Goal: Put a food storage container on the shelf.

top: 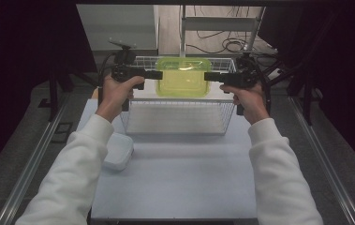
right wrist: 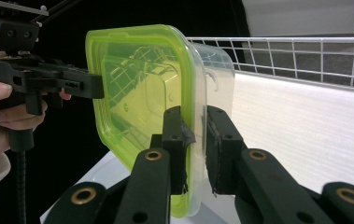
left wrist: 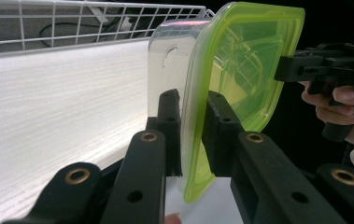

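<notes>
1. High view, room: dark curtains on both sides, cables on the floor (top: 222, 28) at the back, pale blue table (top: 180, 178) in the middle with metal rails alongside.
2. High view, table: white wire basket (top: 180, 119) on the far half. Small clear tub (top: 119, 151) sits at the table's left edge, just beside the left sleeve, well apart from the grippers.
3. High view, box: clear box with green lid (top: 183, 77), lid up, held level over the basket's far part, above the rim.
4. High view, grippers: left gripper (top: 152, 74) bites the box's left edge, right gripper (top: 212, 76) bites the right edge. Both point inward at each other, one hand on each grip, white sleeves coming in from the bottom.
5. Left gripper view: left gripper (left wrist: 193, 135) narrow, clamped on the rim of the box (left wrist: 230, 70). One jaw is on the clear body side, the other on the green lid side. Basket wire (left wrist: 72, 23) and a white liner are behind. Right gripper (left wrist: 300, 65) is on the far edge, hand behind it.
6. Right gripper view: right gripper (right wrist: 195, 149) narrow too, jaws pinching the lid rim of the box (right wrist: 142, 88), pads against both faces. Left gripper (right wrist: 86, 84) holds the opposite edge. Basket wall (right wrist: 305, 56) stands at right.
7. Box touches nothing but the four jaws, as far as I can see.
</notes>
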`<action>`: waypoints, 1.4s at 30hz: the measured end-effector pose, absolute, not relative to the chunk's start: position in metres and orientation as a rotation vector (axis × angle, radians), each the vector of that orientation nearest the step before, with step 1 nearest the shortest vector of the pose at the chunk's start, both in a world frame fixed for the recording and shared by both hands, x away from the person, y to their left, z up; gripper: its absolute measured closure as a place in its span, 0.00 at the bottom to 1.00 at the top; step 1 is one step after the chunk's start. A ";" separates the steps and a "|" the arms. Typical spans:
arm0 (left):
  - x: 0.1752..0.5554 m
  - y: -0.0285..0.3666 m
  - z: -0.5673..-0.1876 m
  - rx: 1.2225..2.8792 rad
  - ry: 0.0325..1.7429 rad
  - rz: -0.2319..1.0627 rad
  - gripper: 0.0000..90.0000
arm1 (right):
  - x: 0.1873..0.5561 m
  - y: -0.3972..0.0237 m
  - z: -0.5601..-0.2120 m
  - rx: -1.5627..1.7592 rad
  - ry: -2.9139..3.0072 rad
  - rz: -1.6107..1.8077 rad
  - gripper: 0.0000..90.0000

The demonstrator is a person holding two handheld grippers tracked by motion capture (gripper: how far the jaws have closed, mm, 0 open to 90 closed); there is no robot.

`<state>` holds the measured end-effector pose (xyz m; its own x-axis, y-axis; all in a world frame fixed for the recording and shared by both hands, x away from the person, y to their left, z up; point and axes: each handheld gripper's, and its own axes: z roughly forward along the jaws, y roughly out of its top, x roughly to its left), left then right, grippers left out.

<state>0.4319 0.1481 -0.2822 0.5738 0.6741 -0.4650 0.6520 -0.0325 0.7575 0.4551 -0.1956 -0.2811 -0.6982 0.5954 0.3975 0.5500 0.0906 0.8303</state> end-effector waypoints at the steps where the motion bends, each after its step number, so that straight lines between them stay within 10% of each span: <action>1: 0.434 0.149 -0.282 1.727 1.106 0.025 0.87 | 0.455 -0.196 -0.281 1.203 2.289 1.710 0.87; 42: 0.506 0.165 -0.334 1.550 1.327 -0.264 0.84 | 0.518 -0.178 -0.320 1.706 2.246 1.639 0.81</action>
<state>0.5059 0.1649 -0.3339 0.3655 0.5993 -0.7123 0.8265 0.1430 0.5444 0.5183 -0.1776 -0.3199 -0.4479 0.6572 0.6062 0.7778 -0.0480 0.6267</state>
